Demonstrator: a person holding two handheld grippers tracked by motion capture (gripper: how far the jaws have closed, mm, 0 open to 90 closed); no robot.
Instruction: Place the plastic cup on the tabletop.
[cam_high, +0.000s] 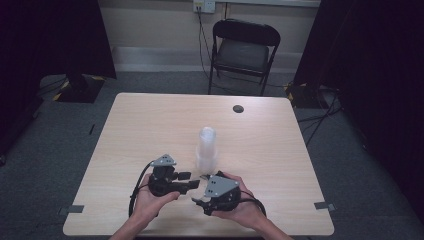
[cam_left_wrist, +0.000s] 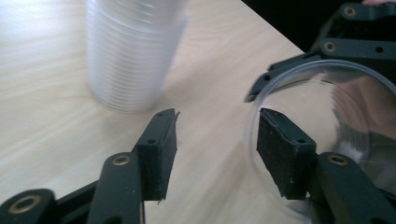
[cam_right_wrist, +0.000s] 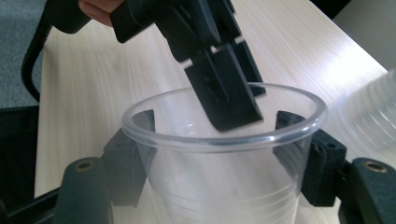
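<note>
A tall stack of clear plastic cups (cam_high: 206, 149) (cam_left_wrist: 130, 51) stands upright mid-table, its edge at the right of the right gripper view (cam_right_wrist: 373, 116). My right gripper (cam_right_wrist: 224, 140) (cam_high: 200, 199) is shut on a single clear cup (cam_right_wrist: 219, 182) (cam_left_wrist: 327, 116), one jaw pressed on each side below the rim. My left gripper (cam_left_wrist: 215, 140) (cam_high: 191, 181) is open. One of its jaws reaches down inside the cup's mouth and the other stays outside, so the cup wall runs between them. Both grippers sit close together near the table's front edge, just in front of the stack.
The light wooden table (cam_high: 150, 125) has a small dark round cap (cam_high: 238, 108) near its far edge. A black folding chair (cam_high: 245, 50) stands beyond the table. Cables trail on the grey floor at the right. Dark curtains flank both sides.
</note>
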